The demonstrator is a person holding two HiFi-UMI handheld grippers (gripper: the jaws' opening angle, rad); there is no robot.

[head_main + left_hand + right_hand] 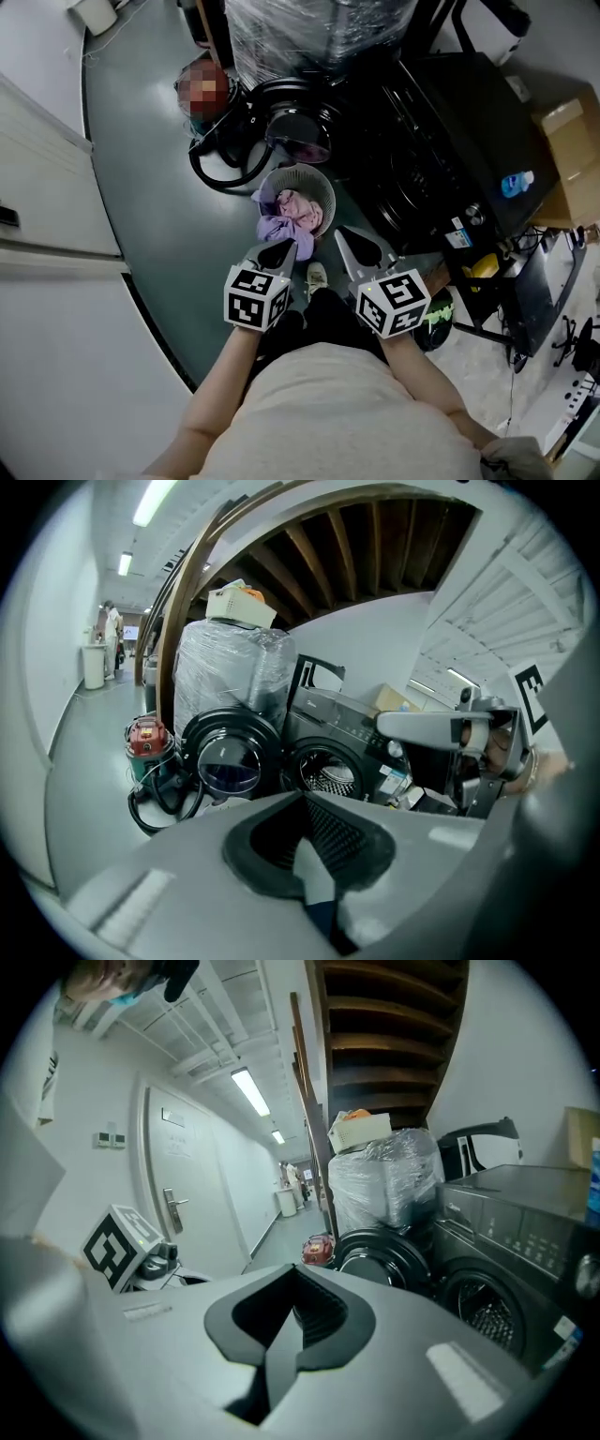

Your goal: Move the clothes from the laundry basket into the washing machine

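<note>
Your left claw (277, 251) and right claw (362, 247) are both pinched together, empty. Clothes (292, 212) hide the basket (325, 186) bottom. From above, the washing machine (431, 141) is just a dark blob.

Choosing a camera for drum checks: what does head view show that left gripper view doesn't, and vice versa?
Head view only: the laundry basket holding purple and pink clothes, and the left gripper seen from above, jaws together. Left gripper view only: the washing machine's perforated drum through the open port, and a corridor running back on the left. Both: the open round door, the red vacuum cleaner and the right gripper.
</note>
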